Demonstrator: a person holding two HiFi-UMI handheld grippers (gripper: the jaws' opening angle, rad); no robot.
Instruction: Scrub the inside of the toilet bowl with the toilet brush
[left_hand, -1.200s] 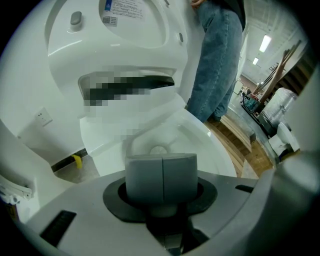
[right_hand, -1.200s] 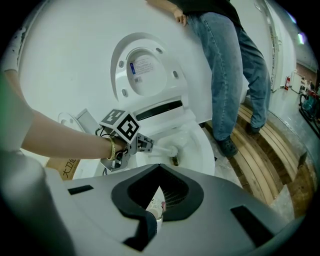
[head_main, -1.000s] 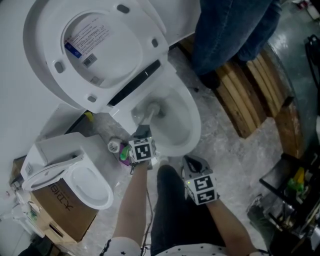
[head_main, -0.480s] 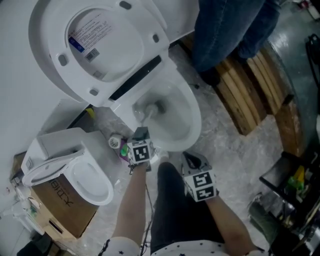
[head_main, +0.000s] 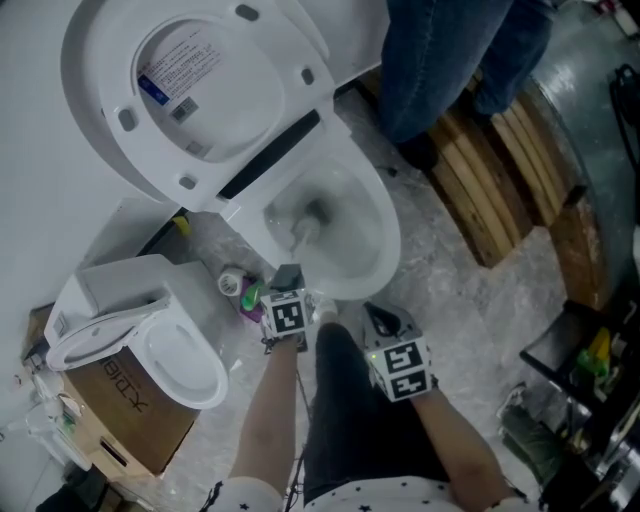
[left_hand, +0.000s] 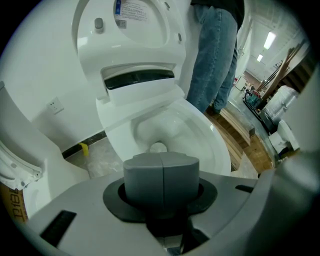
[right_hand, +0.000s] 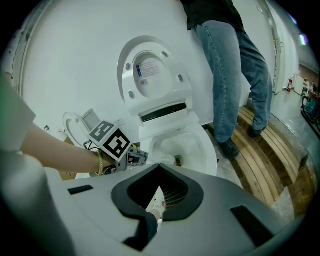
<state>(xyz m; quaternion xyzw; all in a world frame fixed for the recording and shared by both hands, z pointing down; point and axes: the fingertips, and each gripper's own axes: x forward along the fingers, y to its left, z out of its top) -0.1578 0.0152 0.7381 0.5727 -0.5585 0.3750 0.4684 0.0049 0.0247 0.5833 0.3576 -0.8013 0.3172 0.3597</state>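
The white toilet bowl (head_main: 388, 222) stands with its lid (head_main: 190, 90) raised against the wall. The toilet brush (head_main: 304, 230) has its head down in the bowl, near the drain. My left gripper (head_main: 289, 285) hovers over the bowl's near rim, shut on the brush handle. In the left gripper view the jaws (left_hand: 161, 172) meet with no gap, and the brush head (left_hand: 158, 147) shows beyond them in the bowl (left_hand: 212, 142). My right gripper (head_main: 385, 322) hangs open just right of it, with nothing between its jaws. The right gripper view shows the brush (right_hand: 172, 160) reaching into the bowl (right_hand: 202, 145).
A person in jeans (head_main: 450, 60) stands on a wooden pallet (head_main: 510, 180) right of the toilet. A second toilet seat on a cardboard box (head_main: 150, 345) sits at the left. Small bottles (head_main: 238, 287) lie on the floor by the toilet's base.
My left gripper has drawn back a little toward me, and the brush head has slid toward the bowl's near side. The right gripper has hardly moved.
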